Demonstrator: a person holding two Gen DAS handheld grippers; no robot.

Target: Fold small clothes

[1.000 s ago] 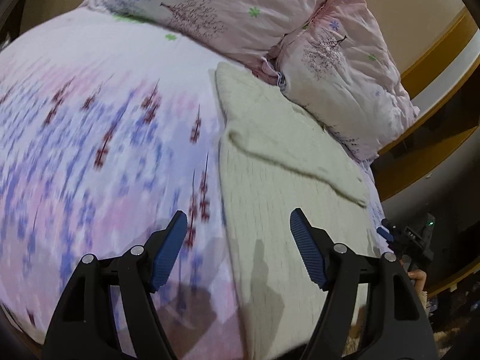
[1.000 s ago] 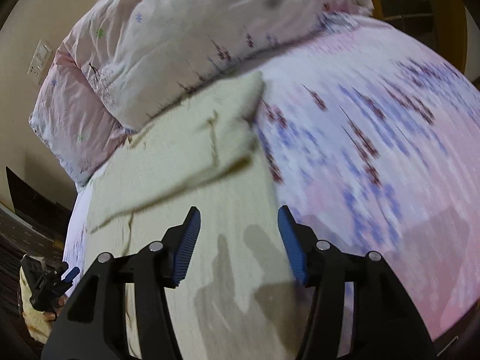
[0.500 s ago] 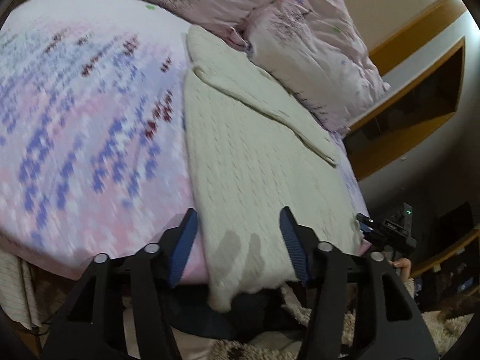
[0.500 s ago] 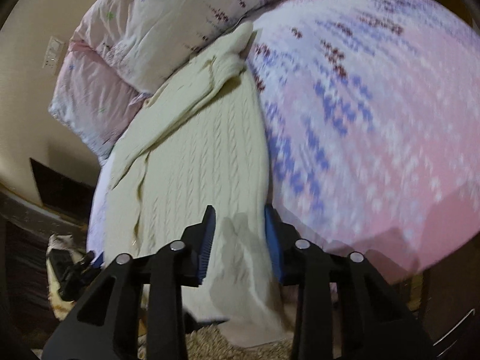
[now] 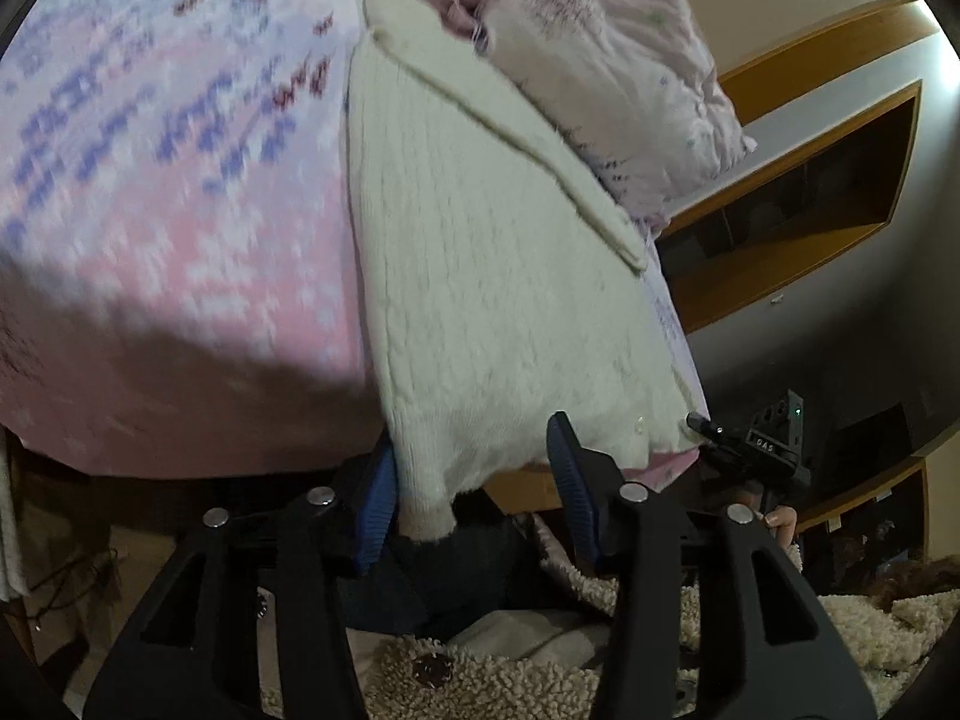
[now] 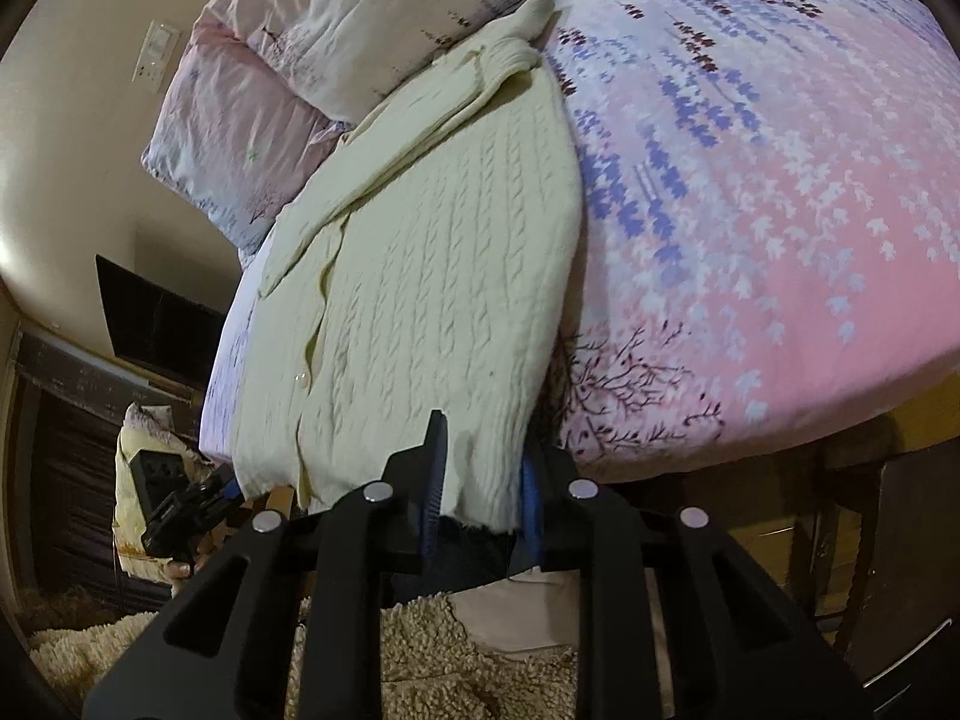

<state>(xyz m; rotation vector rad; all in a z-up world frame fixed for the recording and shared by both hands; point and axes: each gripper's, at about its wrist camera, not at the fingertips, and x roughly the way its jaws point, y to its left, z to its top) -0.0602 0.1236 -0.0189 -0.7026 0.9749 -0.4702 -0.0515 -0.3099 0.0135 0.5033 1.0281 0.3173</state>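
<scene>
Cream cable-knit cardigan (image 6: 432,276) spread lengthwise on the bed (image 6: 780,192), sleeve folded across the top near the pillows (image 6: 336,18), hem draped over the near edge. Left gripper (image 5: 471,489) about half open and closing round one hem corner — no pinch yet. Right gripper (image 6: 483,489) narrower, closing on the other corner, cloth between the pads; firm contact hard to confirm. Best to bite both corners evenly, deep enough to catch every layer, before lifting the hem toward the collar. Floral pink sheet underneath; shaggy rug (image 6: 456,660) below, wooden shelving (image 5: 810,180) by the wall.
</scene>
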